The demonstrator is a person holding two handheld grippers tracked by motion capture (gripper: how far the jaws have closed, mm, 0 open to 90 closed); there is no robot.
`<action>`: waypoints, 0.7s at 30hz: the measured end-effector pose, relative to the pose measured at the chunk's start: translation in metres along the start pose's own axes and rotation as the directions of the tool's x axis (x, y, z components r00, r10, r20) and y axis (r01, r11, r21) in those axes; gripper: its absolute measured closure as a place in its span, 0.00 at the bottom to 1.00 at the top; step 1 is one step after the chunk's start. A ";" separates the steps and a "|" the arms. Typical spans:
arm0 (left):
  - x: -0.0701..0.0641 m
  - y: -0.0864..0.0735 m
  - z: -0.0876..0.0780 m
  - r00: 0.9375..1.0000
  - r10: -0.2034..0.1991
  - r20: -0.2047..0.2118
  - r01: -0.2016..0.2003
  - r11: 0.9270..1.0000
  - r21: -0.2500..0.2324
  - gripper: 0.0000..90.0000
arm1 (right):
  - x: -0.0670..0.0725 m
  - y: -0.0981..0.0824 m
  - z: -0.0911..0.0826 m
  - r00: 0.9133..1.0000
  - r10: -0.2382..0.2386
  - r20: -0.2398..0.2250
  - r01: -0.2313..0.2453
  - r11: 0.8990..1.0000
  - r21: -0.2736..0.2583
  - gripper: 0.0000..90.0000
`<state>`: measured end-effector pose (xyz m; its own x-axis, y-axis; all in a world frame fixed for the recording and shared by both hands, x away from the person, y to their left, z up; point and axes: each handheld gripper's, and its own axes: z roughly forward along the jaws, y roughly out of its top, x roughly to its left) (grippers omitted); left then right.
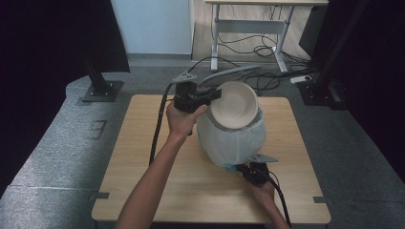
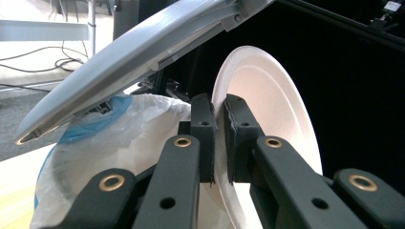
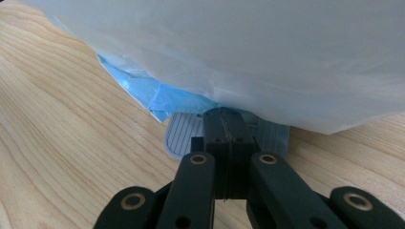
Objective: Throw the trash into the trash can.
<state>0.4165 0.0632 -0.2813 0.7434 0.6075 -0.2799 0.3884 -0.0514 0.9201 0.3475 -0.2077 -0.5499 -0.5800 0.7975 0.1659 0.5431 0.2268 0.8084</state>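
A white paper plate [image 1: 235, 104] stands tilted on edge over the mouth of a small pedal bin [image 1: 231, 138] lined with a white bag. My left gripper [image 1: 215, 94] is shut on the plate's left rim. In the left gripper view the pads [image 2: 206, 124] pinch the plate [image 2: 267, 95] just below the raised grey lid [image 2: 124, 62]. My right gripper [image 1: 248, 168] is low at the bin's front. In the right gripper view it [image 3: 223, 114] is shut, with nothing between the jaws, and its tips rest on the grey ribbed pedal [image 3: 184, 133].
The bin stands mid-table on a wooden tabletop [image 1: 143, 181]. The white liner [image 3: 239, 47] bulges over the pedal, with a blue bag layer [image 3: 157, 95] showing beneath. Black stands [image 1: 101, 86] and a desk with cables [image 1: 258, 43] lie beyond the table.
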 end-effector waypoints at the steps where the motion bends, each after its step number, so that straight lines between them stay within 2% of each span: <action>1: 0.001 0.000 0.001 1.000 -0.001 0.000 0.001 1.000 -0.001 0.94 | 0.000 0.000 0.000 1.000 0.000 0.000 0.000 1.000 0.000 0.99; 14: 0.010 -0.001 0.010 1.000 -0.015 -0.018 0.016 1.000 0.016 0.93 | 0.000 0.000 0.000 1.000 -0.003 0.003 0.003 1.000 0.000 0.99; 21: 0.015 -0.001 0.014 0.999 -0.022 -0.036 0.023 1.000 0.009 0.93 | 0.001 0.000 0.000 1.000 -0.006 0.009 0.006 1.000 -0.001 0.99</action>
<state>0.4354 0.0612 -0.2907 0.7143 0.6367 -0.2904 0.4100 -0.0445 0.9110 0.3467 -0.2068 -0.5498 -0.5777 0.8012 0.1559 0.5389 0.2310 0.8101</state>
